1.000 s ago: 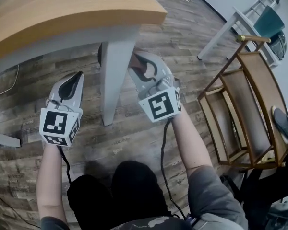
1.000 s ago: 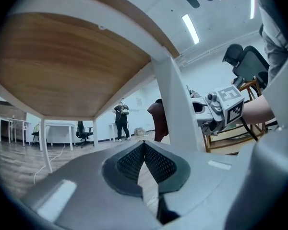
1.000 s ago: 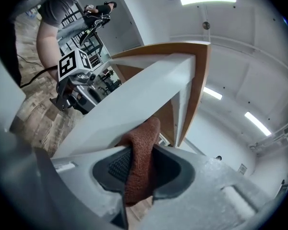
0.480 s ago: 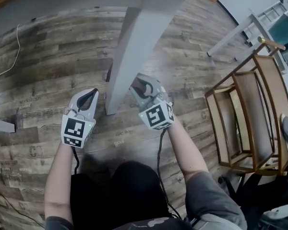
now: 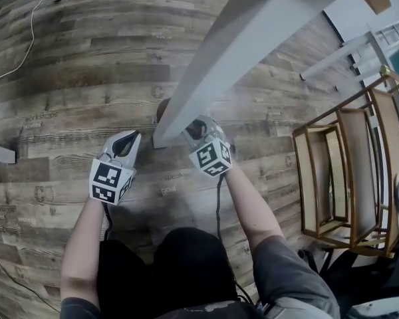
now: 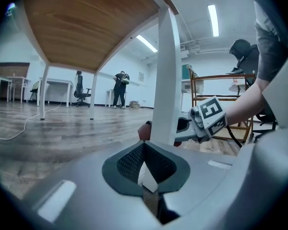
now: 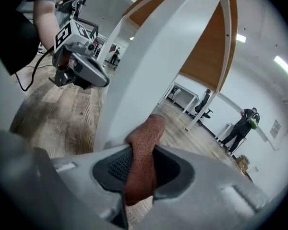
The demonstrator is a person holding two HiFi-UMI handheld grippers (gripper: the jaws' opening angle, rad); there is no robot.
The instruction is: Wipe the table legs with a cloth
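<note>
The white table leg (image 5: 239,42) slants down to its foot on the wood floor. My right gripper (image 5: 194,129) is pressed against the leg's right side near the foot, shut on a reddish-brown cloth (image 5: 162,107) that peeks out behind the leg. In the right gripper view the cloth (image 7: 146,133) sticks up from my right gripper (image 7: 141,171) against the leg (image 7: 149,66). My left gripper (image 5: 124,143) is just left of the foot, shut and empty. In the left gripper view the left gripper (image 6: 145,169) points at the leg (image 6: 165,80), with the cloth (image 6: 144,131) behind it.
A wooden chair frame (image 5: 339,171) stands to the right. Another white leg (image 5: 0,153) is at the left edge and a thin cable (image 5: 26,38) lies on the floor at the top left. The tabletop's wooden underside (image 6: 86,28) is overhead.
Both grippers have gone down the leg from mid-height to near its foot. The right one kept the cloth against the leg. The head view has dropped under the tabletop.
</note>
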